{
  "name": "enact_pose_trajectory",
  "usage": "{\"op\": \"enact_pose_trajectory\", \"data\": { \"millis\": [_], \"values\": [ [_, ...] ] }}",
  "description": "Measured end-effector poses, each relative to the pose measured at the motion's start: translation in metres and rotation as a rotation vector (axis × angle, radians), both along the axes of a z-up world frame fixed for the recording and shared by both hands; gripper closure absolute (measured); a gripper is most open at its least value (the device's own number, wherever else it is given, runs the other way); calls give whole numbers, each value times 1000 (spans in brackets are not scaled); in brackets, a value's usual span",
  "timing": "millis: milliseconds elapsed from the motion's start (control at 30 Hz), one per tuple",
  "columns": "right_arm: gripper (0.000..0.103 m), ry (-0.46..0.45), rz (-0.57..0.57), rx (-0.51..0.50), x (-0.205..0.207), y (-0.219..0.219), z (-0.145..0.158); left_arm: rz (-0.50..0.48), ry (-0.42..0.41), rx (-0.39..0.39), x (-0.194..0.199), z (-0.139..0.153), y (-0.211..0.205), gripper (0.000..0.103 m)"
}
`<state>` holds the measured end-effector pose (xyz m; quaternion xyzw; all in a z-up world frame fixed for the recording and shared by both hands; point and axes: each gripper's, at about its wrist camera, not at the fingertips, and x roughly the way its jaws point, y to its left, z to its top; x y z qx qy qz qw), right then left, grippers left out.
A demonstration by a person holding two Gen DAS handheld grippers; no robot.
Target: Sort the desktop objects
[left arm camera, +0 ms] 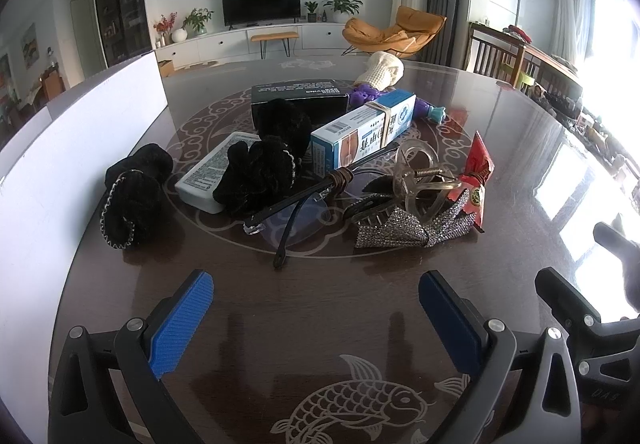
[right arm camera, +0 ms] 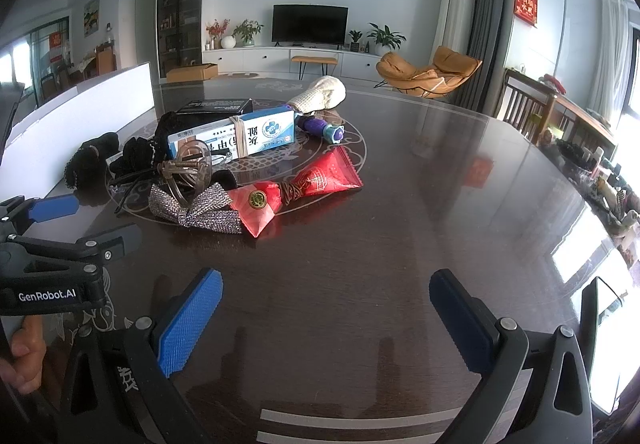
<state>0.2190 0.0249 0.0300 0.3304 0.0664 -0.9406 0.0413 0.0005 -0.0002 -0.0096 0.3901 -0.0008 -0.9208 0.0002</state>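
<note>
Left gripper [left arm camera: 316,320], right gripper [right arm camera: 326,320] spread, empty; blue-white box [left arm camera: 364,134] rubber-banded atop pile.

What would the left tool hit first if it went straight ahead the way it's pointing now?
Probably the dark-framed eyeglasses lying at the near edge of the pile; the open left tool has only bare dark table before them. Depth is uncertain.

Beyond the dark table [right arm camera: 400,244]: black television [right arm camera: 310,24], orange lounge chair [right arm camera: 430,74], potted plants [right arm camera: 386,36].
</note>
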Motion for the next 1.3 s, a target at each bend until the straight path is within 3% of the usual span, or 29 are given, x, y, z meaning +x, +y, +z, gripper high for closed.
{"op": "enact_pose_trajectory", "data": {
  "millis": [1300],
  "values": [
    [0,-5,-1,-2,0,0,0,7,-9,12,1,2,1,0]
  ]
}}
